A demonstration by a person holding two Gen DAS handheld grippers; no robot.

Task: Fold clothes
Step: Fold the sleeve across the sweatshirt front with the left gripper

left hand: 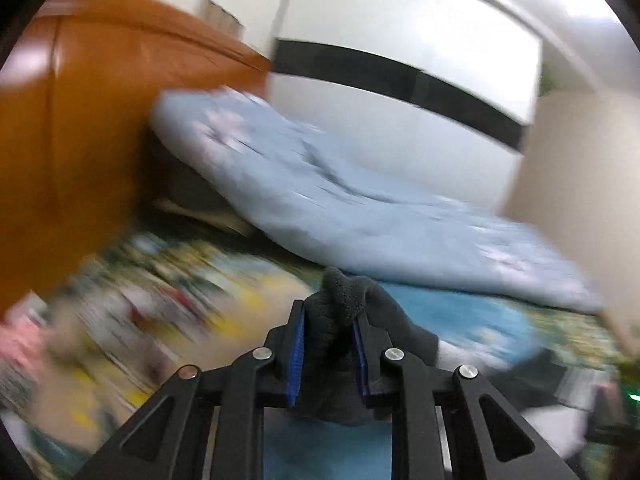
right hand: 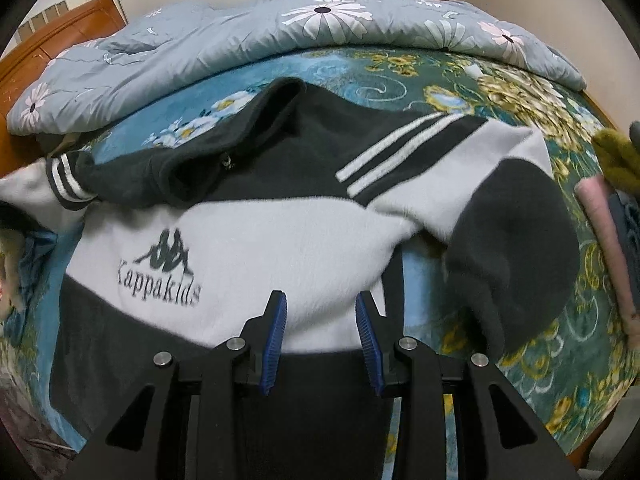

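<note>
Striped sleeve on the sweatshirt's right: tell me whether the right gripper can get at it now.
Probably yes. The right gripper hovers open and empty over the sweatshirt, and the striped sleeve lies uncovered just beyond it.

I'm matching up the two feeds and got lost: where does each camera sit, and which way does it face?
Left wrist: on the left gripper, facing across the bed to the blue quilt and wardrobe; its jaws clamp dark fleece.
Right wrist: on the right gripper, angled down over the sweatshirt; jaws apart, empty.
Shared: quilt, floral bedspread, orange headboard.
</note>
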